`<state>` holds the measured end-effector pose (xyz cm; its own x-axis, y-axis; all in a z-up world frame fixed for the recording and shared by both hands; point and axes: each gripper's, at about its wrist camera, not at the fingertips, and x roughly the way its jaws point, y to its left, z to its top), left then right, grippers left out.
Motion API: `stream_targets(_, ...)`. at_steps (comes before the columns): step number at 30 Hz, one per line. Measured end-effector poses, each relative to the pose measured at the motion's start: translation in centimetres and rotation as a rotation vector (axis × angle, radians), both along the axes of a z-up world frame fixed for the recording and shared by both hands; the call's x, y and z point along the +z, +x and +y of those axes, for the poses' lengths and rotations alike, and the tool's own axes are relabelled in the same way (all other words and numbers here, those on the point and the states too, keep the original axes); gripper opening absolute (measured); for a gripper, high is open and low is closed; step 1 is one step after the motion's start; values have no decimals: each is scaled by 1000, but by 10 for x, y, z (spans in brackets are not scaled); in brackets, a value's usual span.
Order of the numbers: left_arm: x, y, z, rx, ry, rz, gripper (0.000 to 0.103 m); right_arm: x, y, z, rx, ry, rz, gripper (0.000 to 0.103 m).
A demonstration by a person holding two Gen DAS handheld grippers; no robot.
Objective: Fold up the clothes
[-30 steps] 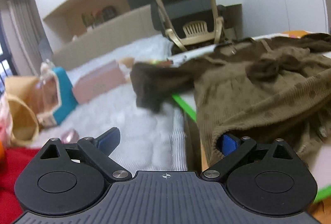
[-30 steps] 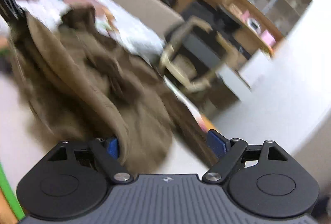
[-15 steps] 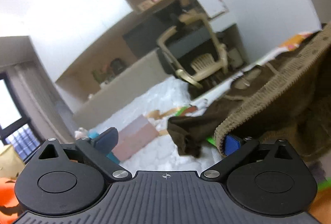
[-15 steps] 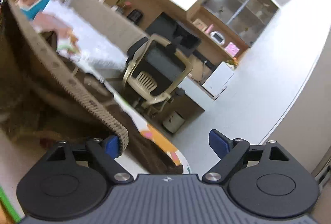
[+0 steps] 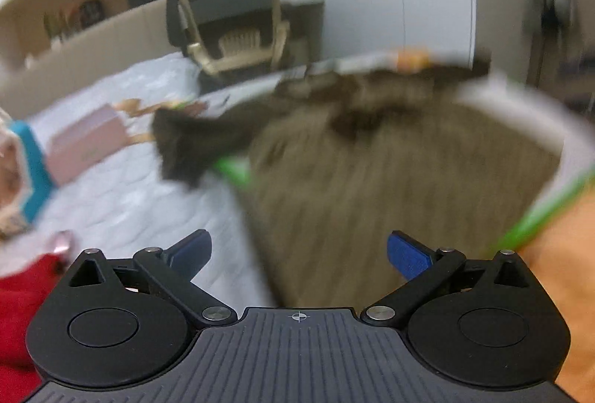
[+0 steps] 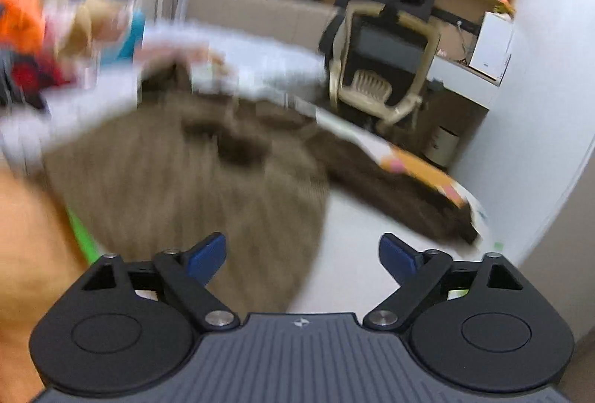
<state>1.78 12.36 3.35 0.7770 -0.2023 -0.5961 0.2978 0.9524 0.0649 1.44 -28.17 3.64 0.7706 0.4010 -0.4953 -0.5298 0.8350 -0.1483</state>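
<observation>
White table (image 5: 520,113), brown garment (image 5: 372,180) beyond spread fingers (image 5: 405,254)

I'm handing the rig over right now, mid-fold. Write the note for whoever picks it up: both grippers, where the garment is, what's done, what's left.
Left gripper: open, holding nothing, above the near hem of the brown knitted garment.
Right gripper: open, holding nothing, over the garment's right edge.
Garment: lying on the white board with the green edge, body spread toward the rig, darker part trailing at the far side. Both views are motion-blurred.
Done: garment laid out on the board and let go.
Left: no finished fold visible; the darker part probably needs bringing in, then fold the body.
</observation>
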Motion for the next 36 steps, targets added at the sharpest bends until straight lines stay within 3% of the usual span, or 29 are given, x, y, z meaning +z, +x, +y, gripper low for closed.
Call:
stream_targets(4, 22, 74, -10, -30, -196, -10, 103, 22, 77, 20, 29, 192, 120, 97)
stream_targets(9, 24, 197, -8, -34, -475, 67, 103, 12, 214, 51, 30, 444, 414, 99)
stream_targets(14, -33, 318, 1, 75, -651, 254, 103, -37, 324, 81, -65, 565, 588, 99)
stream_targets(16, -58, 344, -1, 123, -673, 326, 103, -61, 354, 85, -107, 633, 675, 99)
stream_targets(20, -93, 370, 2, 179, -720, 392, 103, -100, 391, 97, -143, 704, 795, 99)
stream_targets(23, -101, 378, 11, 199, -790, 374, 103, -101, 416, 113, -79, 815, 785, 103)
stream_targets(27, -104, 377, 22, 215, -841, 364, 103, -88, 429, 107, -160, 950, 614, 103)
stream_targets(30, -105, 381, 21, 216, -845, 372, 103, -91, 426, 103, -172, 939, 631, 103)
stream_targets(36, -92, 412, 15, 250, -886, 305, 103, -80, 379, 89, -192, 729, 516, 103)
